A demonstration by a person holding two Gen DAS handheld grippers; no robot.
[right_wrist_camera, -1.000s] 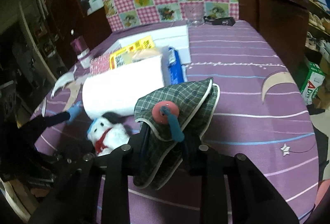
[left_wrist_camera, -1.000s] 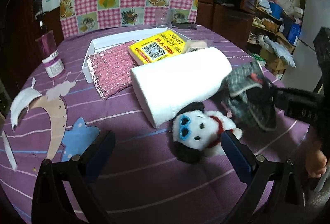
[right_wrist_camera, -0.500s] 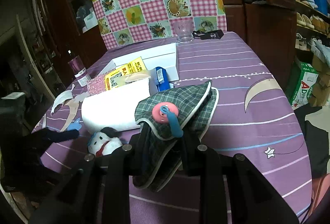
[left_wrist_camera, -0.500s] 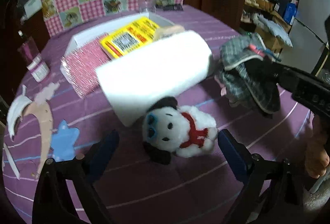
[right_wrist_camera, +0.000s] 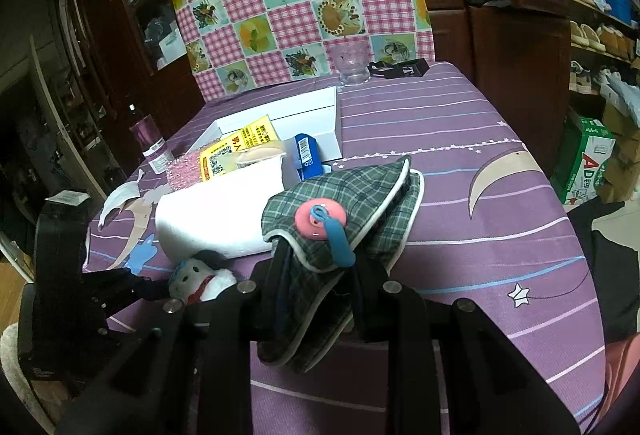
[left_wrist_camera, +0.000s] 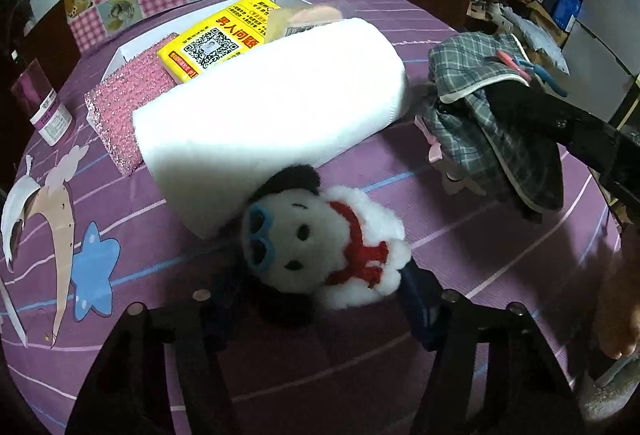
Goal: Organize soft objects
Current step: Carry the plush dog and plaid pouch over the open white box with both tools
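Observation:
A white plush dog [left_wrist_camera: 320, 243] with a red scarf lies on the purple tablecloth, against a white paper roll [left_wrist_camera: 272, 107]. My left gripper [left_wrist_camera: 320, 295] has closed in around the dog, with both fingers against its sides. It also shows in the right wrist view [right_wrist_camera: 200, 279]. My right gripper [right_wrist_camera: 320, 275] is shut on a folded green plaid cloth [right_wrist_camera: 344, 211] with a pink clip, held above the table. The cloth also shows in the left wrist view [left_wrist_camera: 492, 115].
A white tray [right_wrist_camera: 304, 111] behind the roll holds a pink scrubber [left_wrist_camera: 128, 103], a yellow packet [left_wrist_camera: 216, 39] and a blue box [right_wrist_camera: 306, 155]. A purple bottle [left_wrist_camera: 44, 111] stands at the left, a glass [right_wrist_camera: 352, 63] at the back. Paper cutouts [left_wrist_camera: 60, 219] lie left.
My left gripper has moved forward to the plush dog and its fingers have closed in on it. My right gripper still holds the plaid cloth, raised slightly.

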